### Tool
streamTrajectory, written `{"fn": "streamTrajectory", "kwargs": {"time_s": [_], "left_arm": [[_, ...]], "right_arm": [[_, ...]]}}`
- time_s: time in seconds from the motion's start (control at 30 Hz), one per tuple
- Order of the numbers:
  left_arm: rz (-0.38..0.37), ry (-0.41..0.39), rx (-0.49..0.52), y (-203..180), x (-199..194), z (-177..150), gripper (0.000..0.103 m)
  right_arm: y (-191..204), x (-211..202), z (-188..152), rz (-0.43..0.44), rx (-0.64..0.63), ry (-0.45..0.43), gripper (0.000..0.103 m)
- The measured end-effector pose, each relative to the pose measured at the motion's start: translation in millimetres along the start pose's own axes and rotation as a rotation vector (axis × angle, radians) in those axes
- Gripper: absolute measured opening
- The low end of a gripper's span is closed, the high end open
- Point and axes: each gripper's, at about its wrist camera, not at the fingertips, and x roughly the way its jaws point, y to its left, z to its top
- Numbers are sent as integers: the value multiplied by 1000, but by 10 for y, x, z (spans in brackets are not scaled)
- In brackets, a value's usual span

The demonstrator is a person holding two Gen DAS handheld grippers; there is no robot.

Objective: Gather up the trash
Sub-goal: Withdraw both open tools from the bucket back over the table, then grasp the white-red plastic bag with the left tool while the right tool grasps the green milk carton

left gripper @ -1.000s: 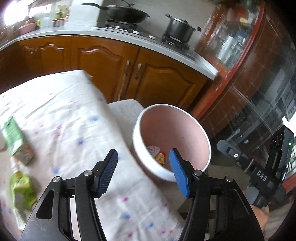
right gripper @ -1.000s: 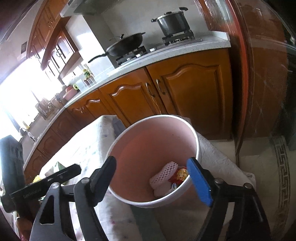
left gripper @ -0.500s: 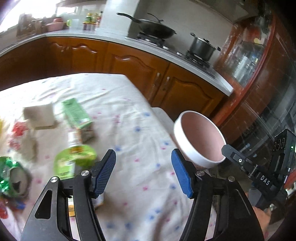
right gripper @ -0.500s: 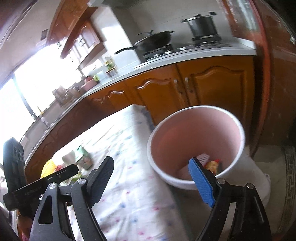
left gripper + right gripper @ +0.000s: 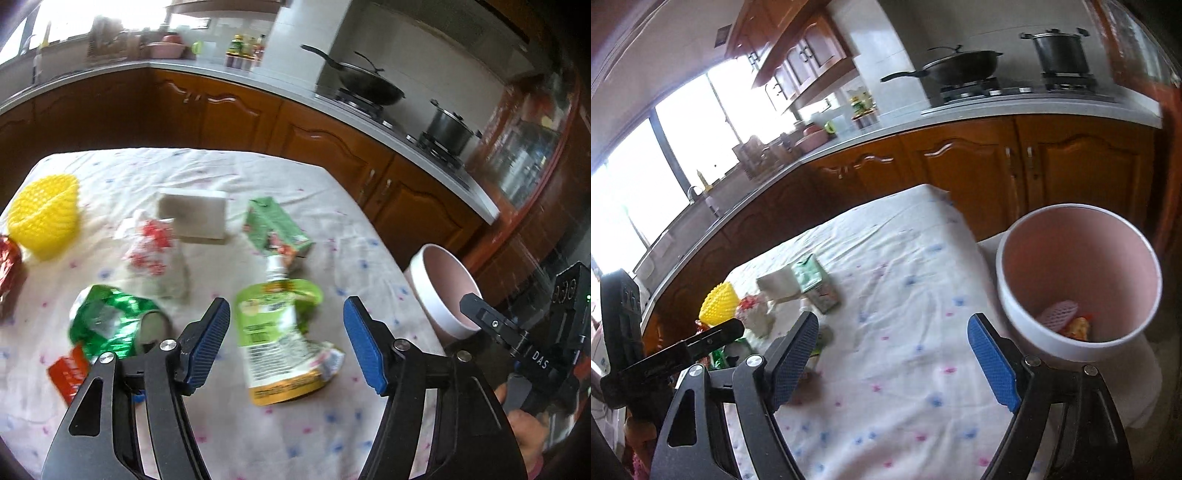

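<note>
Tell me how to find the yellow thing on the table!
Look at the table with the spotted white cloth, then go to its far left corner in the left wrist view. The yellow basket sits there, beside a red and white wrapper. It is the only bright yellow, bumpy thing there.

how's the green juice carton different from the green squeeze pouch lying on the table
The juice carton is a stiff box with flat sides; the squeeze pouch is soft, flattened and crumpled. The pouch has a white spout pointing at the carton; the carton shows no spout. The pouch lies nearer the left gripper, framed between its open fingers; the carton lies further back, beside a white block. Both are green and lie on the tablecloth, not yet binned.
</note>
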Motion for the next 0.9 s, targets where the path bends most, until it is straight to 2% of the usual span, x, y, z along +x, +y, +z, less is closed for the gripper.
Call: {"fn": "streamTrajectory", "kwargs": {"time_s": [0.5,0.73,0.9], "left_arm": [[74,-5,-91,683,-51,72,67],[79,41,-114,855,71,201,67],[114,71,-106,919,206,325,67]], "right_arm": [[544,394,53,72,-110,45,85],[739,722,158,96,-156,86,85],[872,1042,245,107,-200,127,85]]}}
